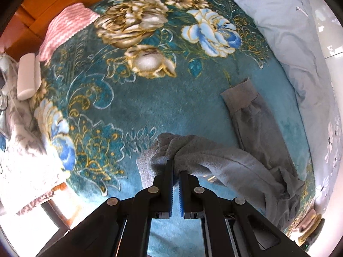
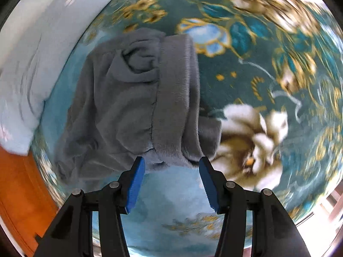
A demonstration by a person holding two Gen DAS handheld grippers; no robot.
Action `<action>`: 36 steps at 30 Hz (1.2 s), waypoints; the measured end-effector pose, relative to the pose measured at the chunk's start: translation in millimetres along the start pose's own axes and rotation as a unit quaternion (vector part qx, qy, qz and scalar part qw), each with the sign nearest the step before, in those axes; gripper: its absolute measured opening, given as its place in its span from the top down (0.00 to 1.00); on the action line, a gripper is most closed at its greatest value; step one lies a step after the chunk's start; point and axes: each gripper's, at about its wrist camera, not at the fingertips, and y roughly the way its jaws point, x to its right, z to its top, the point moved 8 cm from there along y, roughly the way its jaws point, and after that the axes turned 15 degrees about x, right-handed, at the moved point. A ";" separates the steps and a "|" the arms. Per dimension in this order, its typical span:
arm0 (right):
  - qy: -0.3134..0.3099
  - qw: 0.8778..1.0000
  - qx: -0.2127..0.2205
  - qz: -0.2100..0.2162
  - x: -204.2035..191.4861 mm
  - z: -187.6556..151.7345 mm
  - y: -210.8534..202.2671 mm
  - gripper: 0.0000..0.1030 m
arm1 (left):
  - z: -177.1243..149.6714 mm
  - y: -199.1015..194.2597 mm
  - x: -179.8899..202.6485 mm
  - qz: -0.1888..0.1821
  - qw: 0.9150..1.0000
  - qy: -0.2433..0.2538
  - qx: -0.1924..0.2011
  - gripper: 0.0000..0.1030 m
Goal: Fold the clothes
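The left gripper (image 1: 176, 168) is clamped on a bunched fold of the soft grey fleece garment (image 1: 246, 162) over the teal floral bed blanket (image 1: 128, 111), so the right gripper (image 2: 171, 165), jaws apart above what looks like its ribbed hem, should pinch that edge squarely to keep the fold even.

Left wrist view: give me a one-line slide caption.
Left gripper shut on a bunched edge of the grey garment, lifting it above the teal floral blanket.

Teal floral blanket (image 1: 133, 111) bears grey garment (image 1: 253, 128), pale quilt (image 1: 278, 21).
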 end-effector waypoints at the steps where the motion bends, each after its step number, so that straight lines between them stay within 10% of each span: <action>1: -0.015 1.000 0.002 -0.005 1.1 3.6 2.0 0.48 | -3.2 -1.1 -0.7 0.001 1.000 -0.004 0.000 0.96; 10: -0.084 0.996 -0.033 0.027 -8.3 -5.0 19.6 0.49 | -20.2 -7.5 9.5 0.004 1.000 -0.004 0.007 0.96; 14: -0.125 0.992 -0.026 0.021 -12.3 -16.5 17.3 0.88 | -22.3 -13.8 11.5 0.012 1.000 -0.011 0.024 0.96; 17: -0.142 0.989 -0.018 0.027 -16.5 -13.3 8.8 0.91 | -18.3 -25.0 13.4 0.012 0.999 -0.015 0.049 0.96; 28: -0.053 0.987 0.059 0.138 1.3 47.2 -123.2 0.93 | -25.9 -89.0 -14.6 0.007 0.996 0.035 0.080 0.96; 36: -0.035 0.998 0.056 0.017 45.2 80.6 -95.9 0.93 | -14.3 -6.2 -13.3 0.059 0.998 0.031 -0.006 0.96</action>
